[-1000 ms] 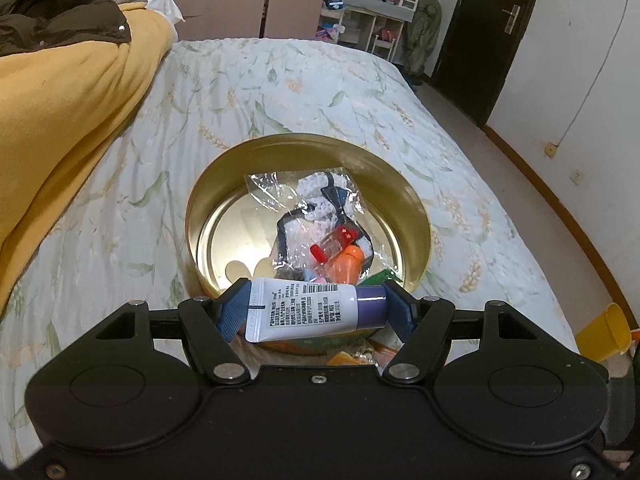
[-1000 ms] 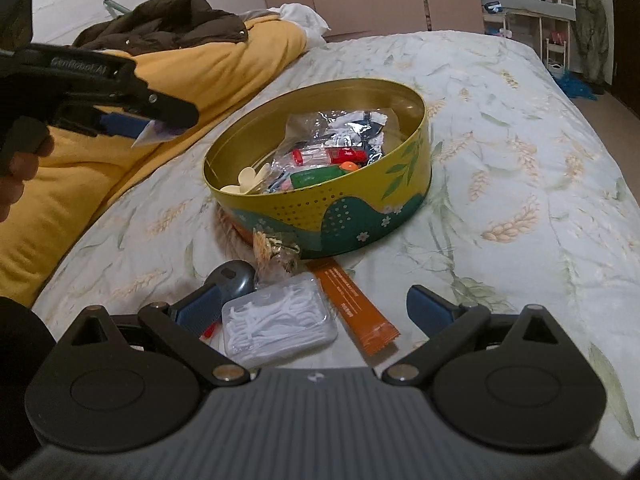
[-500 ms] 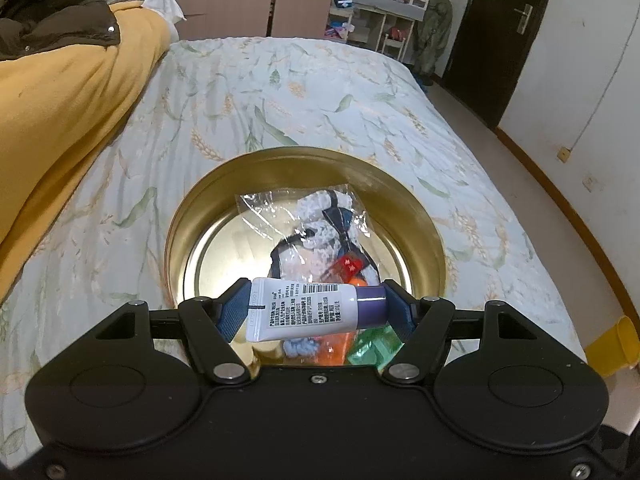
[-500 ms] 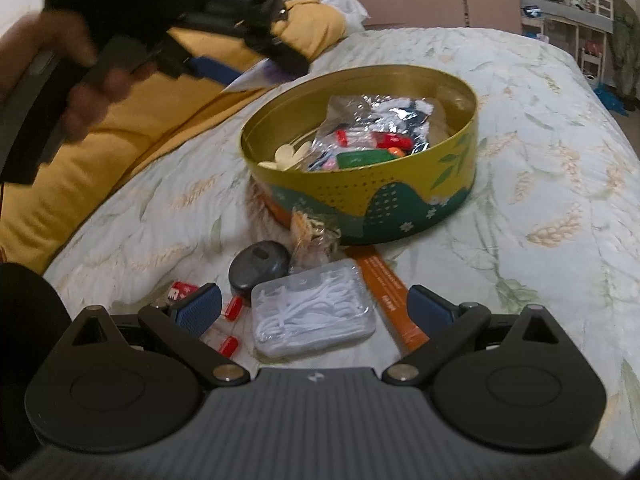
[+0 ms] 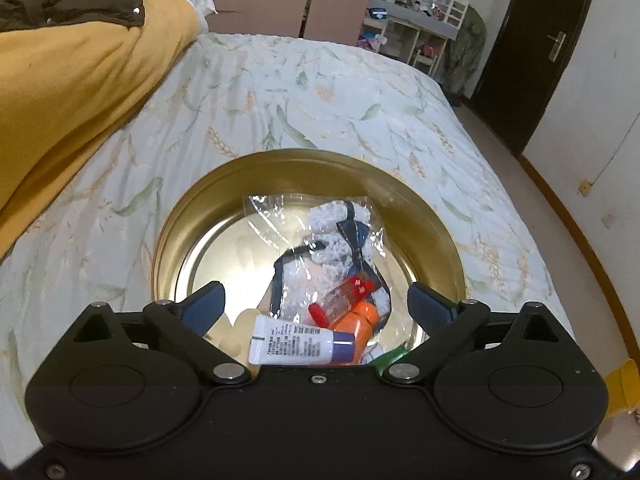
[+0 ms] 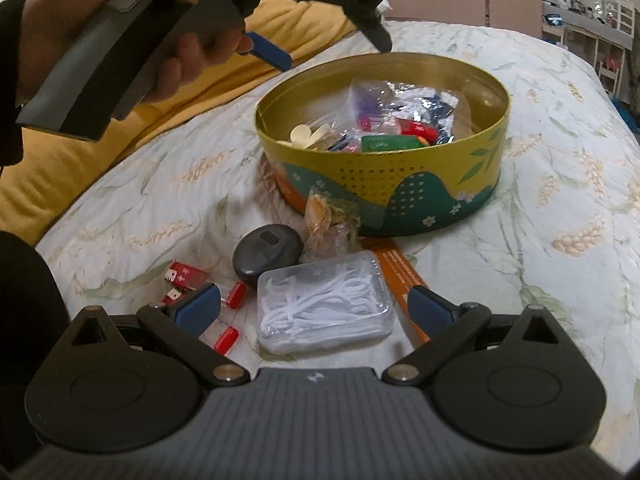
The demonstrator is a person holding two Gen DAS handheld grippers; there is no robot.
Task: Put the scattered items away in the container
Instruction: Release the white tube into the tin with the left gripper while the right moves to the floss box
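Observation:
The round gold tin [image 5: 432,216] sits on the bed; it also shows in the right wrist view [image 6: 400,184]. My left gripper [image 5: 318,306] is open above the tin. The white and purple tube [image 5: 300,346] lies loose below it among a clear bag [image 5: 328,240], a red-capped vial [image 5: 344,298] and an orange bottle [image 5: 362,326]. My right gripper [image 6: 314,306] is open, low over the bed, around a clear box of floss picks [image 6: 324,306]. The left gripper [image 6: 340,4] shows above the tin's rim in the right wrist view.
On the bed before the tin lie a dark oval case [image 6: 268,250], a crinkled snack wrapper [image 6: 326,224], an orange sachet [image 6: 400,270] and red-capped vials [image 6: 228,320]. A yellow blanket [image 5: 72,92] lies at the left. The bed edge and floor [image 5: 560,200] are at the right.
My left gripper has opened and let the tube drop into the tin. My right gripper has moved down and forward around the floss pick box.

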